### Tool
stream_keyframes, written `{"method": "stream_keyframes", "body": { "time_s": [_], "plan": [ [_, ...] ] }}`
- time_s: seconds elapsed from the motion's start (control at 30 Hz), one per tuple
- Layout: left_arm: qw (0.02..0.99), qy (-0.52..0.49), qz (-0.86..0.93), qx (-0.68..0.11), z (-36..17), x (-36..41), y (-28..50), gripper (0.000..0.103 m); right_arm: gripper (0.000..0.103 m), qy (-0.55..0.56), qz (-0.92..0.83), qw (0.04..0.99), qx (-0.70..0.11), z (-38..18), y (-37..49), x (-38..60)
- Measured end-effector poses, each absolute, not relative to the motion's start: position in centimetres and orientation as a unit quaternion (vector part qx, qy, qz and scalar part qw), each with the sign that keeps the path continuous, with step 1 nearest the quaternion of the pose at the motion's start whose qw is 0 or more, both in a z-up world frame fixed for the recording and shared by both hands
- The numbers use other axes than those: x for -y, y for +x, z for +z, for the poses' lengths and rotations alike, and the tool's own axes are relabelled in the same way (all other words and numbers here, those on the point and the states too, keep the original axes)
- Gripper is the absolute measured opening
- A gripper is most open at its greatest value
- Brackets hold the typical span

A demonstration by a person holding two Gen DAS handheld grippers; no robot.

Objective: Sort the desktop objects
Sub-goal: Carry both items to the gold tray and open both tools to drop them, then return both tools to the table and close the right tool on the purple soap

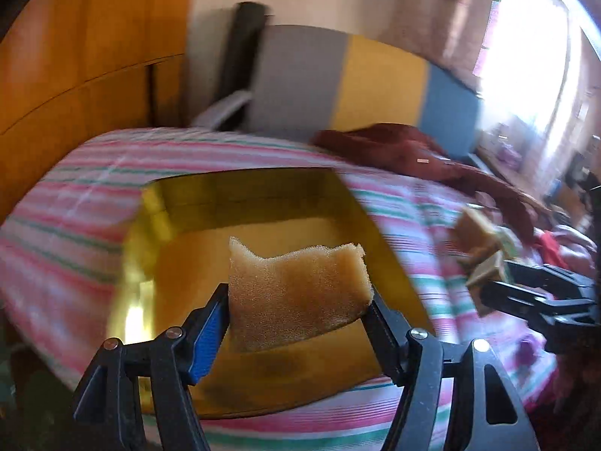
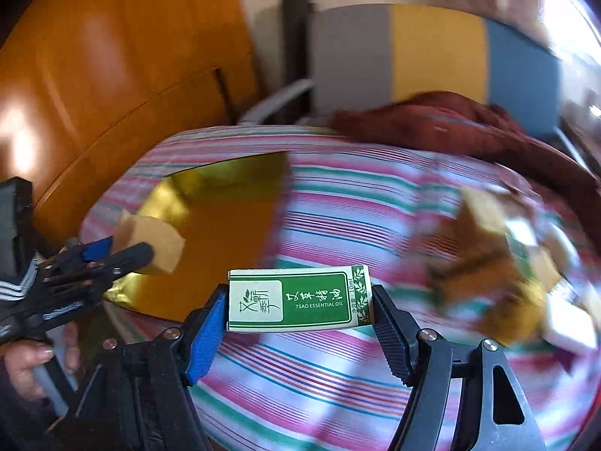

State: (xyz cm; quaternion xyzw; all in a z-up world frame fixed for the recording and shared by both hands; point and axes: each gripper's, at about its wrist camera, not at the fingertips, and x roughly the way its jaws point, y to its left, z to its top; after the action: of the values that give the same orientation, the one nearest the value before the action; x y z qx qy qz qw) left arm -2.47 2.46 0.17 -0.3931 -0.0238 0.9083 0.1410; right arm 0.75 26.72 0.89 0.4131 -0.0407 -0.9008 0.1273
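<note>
My left gripper (image 1: 298,298) is shut on a tan sponge piece (image 1: 296,282), held above a shallow gold tray (image 1: 176,225). In the right wrist view the same left gripper (image 2: 144,253) carries the sponge (image 2: 157,240) over the gold tray (image 2: 225,225). My right gripper (image 2: 300,298) is shut on a small green and white essential-oil box (image 2: 296,297), gripped by its two ends above the striped cloth. From the left wrist view the right gripper (image 1: 488,282) comes in at the right edge, and the box (image 1: 484,263) in it is blurred.
A pink, white and green striped cloth (image 2: 338,376) covers the surface. A blurred pile of small boxes and sponge pieces (image 2: 507,263) lies at the right. A dark red garment (image 2: 450,124) lies at the back. An orange wooden cabinet (image 2: 112,75) stands left. A hand (image 2: 26,360) grips the left handle.
</note>
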Motion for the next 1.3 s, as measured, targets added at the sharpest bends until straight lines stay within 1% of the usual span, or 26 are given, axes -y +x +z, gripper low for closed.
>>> {"method": "stream_keyframes", "body": {
  "time_s": [0.13,0.27,0.43,0.57,0.63,0.7,0.8,1.0,1.2,1.3],
  "plan": [
    [0.095,-0.405,0.909,0.033,-1.0,0.8,-2.7,0.072,0.073,0.416,-0.891,0.18,0.018,0.5,-0.8,-20.5],
    [0.065,-0.41,0.909,0.037,-2.0,2.7,-2.3,0.073,0.074,0.432,-0.877,0.211,0.0,-0.8,-2.4,-15.9],
    [0.055,-0.412,0.908,0.053,-2.9,4.3,-2.4,0.075,0.076,0.454,-0.859,0.236,0.012,-2.7,-3.4,-13.1],
    [0.047,-0.414,0.907,0.061,-3.2,5.2,-2.1,0.08,0.087,0.46,-0.854,0.242,0.023,-3.2,-3.4,-12.4],
    [0.043,-0.413,0.908,0.063,-3.1,5.4,-1.9,0.082,0.087,0.459,-0.854,0.243,0.031,-3.2,-3.1,-12.9],
    [0.041,-0.412,0.908,0.061,-3.0,5.5,-1.9,0.082,0.088,0.457,-0.857,0.237,0.037,-3.0,-2.7,-13.5],
    [0.035,-0.413,0.907,0.067,-3.0,5.8,-1.9,0.083,0.092,0.449,-0.862,0.228,0.053,-2.6,-2.1,-14.8],
    [0.05,-0.398,0.913,0.07,-2.0,5.2,-1.5,0.083,0.096,0.439,-0.877,0.179,0.076,-2.0,-0.1,-19.2],
    [0.106,-0.383,0.916,0.061,-0.6,2.4,-1.1,0.081,0.097,0.446,-0.887,0.088,0.086,-2.6,3.0,-25.6],
    [0.131,-0.379,0.914,0.059,-0.1,0.8,-1.2,0.081,0.097,0.454,-0.886,0.028,0.092,-2.9,5.2,-29.9]
  ]
}}
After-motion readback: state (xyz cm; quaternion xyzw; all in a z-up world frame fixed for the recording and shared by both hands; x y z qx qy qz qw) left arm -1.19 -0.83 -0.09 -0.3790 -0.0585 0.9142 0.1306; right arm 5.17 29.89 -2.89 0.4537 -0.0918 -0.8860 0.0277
